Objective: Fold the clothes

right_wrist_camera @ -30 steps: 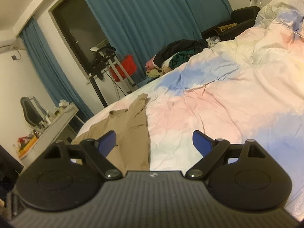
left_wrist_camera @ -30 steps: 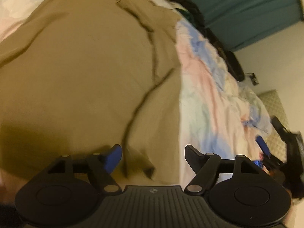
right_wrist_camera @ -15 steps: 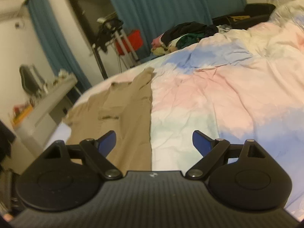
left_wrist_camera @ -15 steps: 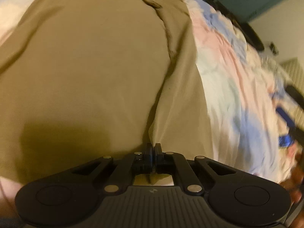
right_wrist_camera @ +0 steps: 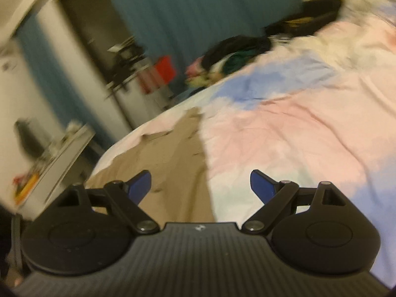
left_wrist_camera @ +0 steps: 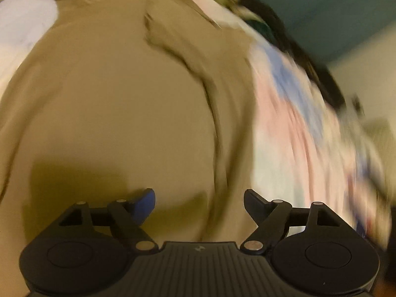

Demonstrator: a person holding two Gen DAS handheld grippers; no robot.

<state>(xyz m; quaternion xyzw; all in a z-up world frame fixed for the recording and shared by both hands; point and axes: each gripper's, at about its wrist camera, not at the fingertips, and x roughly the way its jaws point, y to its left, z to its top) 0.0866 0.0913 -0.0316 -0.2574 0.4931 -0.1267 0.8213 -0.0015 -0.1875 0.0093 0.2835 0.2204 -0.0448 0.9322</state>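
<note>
Black plastic fills the near edge of both views. The left gripper [left_wrist_camera: 199, 201] has its jaws spread wide with nothing between them, poised just above the tan garment [left_wrist_camera: 118, 104], which lies spread over the bed and takes up most of the left wrist view. A long crease [left_wrist_camera: 212, 104] runs up the cloth along its right side, and the garment's right edge meets the pastel bedcover [left_wrist_camera: 292, 133] in pink, blue and white. The right gripper [right_wrist_camera: 200, 185] is likewise released, fingers apart and empty, held over the garment's edge [right_wrist_camera: 173, 163] where it borders the bedcover [right_wrist_camera: 297, 128]. Farther along the bed sits a heap of dark and coloured clothes [right_wrist_camera: 232, 54]. Beyond it hang teal curtains [right_wrist_camera: 198, 12], with a red item [right_wrist_camera: 162, 71] near them, too blurred to identify.
</note>
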